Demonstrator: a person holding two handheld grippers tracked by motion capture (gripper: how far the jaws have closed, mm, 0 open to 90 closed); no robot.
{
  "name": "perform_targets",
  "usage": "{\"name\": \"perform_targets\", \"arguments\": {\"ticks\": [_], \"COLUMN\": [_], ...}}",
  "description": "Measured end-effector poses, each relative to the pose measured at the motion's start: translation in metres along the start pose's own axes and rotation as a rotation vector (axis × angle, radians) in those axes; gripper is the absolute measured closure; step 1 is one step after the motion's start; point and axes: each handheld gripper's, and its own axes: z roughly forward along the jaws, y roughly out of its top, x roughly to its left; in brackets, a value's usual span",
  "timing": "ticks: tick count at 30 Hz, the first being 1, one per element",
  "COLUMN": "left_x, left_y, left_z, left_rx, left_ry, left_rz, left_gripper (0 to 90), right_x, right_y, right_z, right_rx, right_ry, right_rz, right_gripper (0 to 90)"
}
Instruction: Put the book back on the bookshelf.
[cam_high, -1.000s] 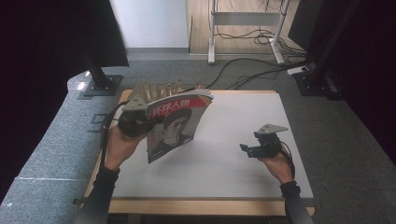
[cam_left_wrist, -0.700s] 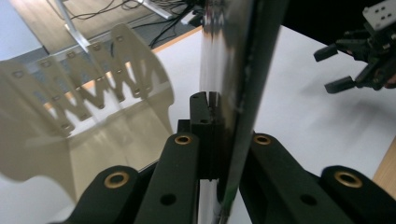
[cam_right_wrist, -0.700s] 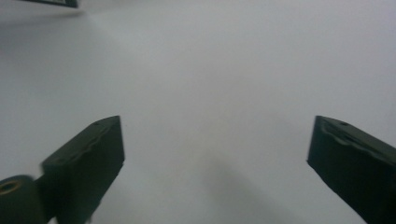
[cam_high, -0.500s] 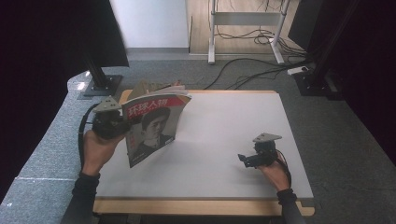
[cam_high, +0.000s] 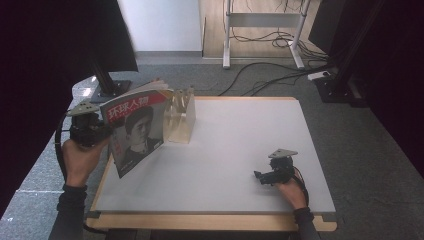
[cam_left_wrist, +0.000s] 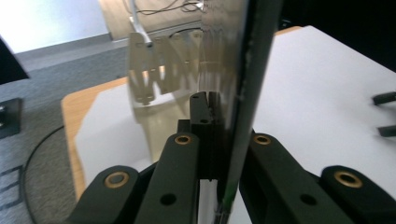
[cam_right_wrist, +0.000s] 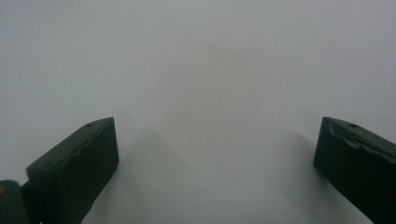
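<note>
Glossy red-banner magazine with a portrait cover (cam_high: 134, 131): upright at the table's nine o'clock, pinched edge-on in the left gripper (cam_high: 100, 134), likely bound for the clear acrylic slotted rack (cam_high: 180, 116). Right gripper (cam_high: 259, 176): wide, empty, at four o'clock.

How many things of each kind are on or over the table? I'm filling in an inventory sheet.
Magazine: 1, clamped upright in the left gripper
Clear acrylic rack: 1, on the table
Grippers: 2, counting the open right gripper
Total: 4
</note>
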Motion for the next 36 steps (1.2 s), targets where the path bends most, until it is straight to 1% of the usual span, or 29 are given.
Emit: {"name": "perform_targets", "arguments": {"ticks": [2, 3, 6, 13, 16, 20, 21, 23, 28, 31, 32, 33, 35, 36], "left_x": [0.002, 0.007, 0.012, 0.022, 0.023, 0.027, 0.027, 0.029, 0.031, 0.031, 0.031, 0.031, 0.031, 0.031], "left_y": [0.0, 0.001, 0.003, 0.01, 0.014, 0.019, 0.019, 0.023, 0.028, 0.028, 0.028, 0.026, 0.022, 0.019], "left_z": [0.0, 0.0, 0.004, 0.023, 0.032, 0.043, 0.043, 0.052, 0.067, 0.077, 0.077, 0.085, 0.094, 0.096], "left_rx": [0.001, -0.001, -0.005, -0.005, -0.009, -0.026, -0.026, -0.044, -0.077, -0.082, -0.082, -0.08, -0.073, -0.074], "left_ry": [0.008, 0.02, 0.033, 0.047, 0.058, 0.074, 0.074, 0.081, 0.078, 0.083, 0.083, 0.097, 0.093, 0.091], "left_rz": [-0.003, -0.015, -0.031, -0.057, -0.059, -0.07, -0.07, -0.083, -0.105, -0.105, -0.105, -0.098, -0.091, -0.081], "left_gripper": [87.0, 87.1, 87.0, 87.0, 87.0, 87.0, 87.0, 87.0, 87.0, 87.0, 87.0, 86.9, 86.9, 86.8], "right_x": [0.001, 0.002, 0.002, 0.002, 0.002, 0.002, 0.002, 0.002, 0.002, 0.002, 0.002, 0.002, 0.002, 0.002], "right_y": [0.0, 0.0, 0.0, 0.0, 0.0, 0.0, 0.0, 0.0, 0.0, 0.0, 0.0, 0.0, -0.001, -0.001], "right_z": [0.001, 0.001, 0.001, 0.001, 0.001, 0.001, 0.001, 0.001, 0.001, 0.001, 0.001, 0.001, 0.001, 0.001], "right_rx": [0.008, 0.014, 0.014, 0.012, 0.01, 0.012, 0.012, 0.012, 0.01, 0.01, 0.01, 0.01, 0.01, 0.01], "right_ry": [-0.008, -0.014, -0.014, -0.015, -0.014, -0.011, -0.011, -0.011, -0.011, -0.012, -0.011, -0.011, -0.011, -0.011], "right_rz": [-0.007, -0.013, -0.013, -0.014, -0.016, -0.015, -0.015, -0.012, -0.013, -0.014, -0.014, -0.014, -0.015, -0.015], "right_gripper": [0.0, 0.0, 0.0, 0.0, 0.0, 0.0, 0.0, 0.0, 0.0, 0.0, 0.0, 0.0, 0.0, 0.0]}}
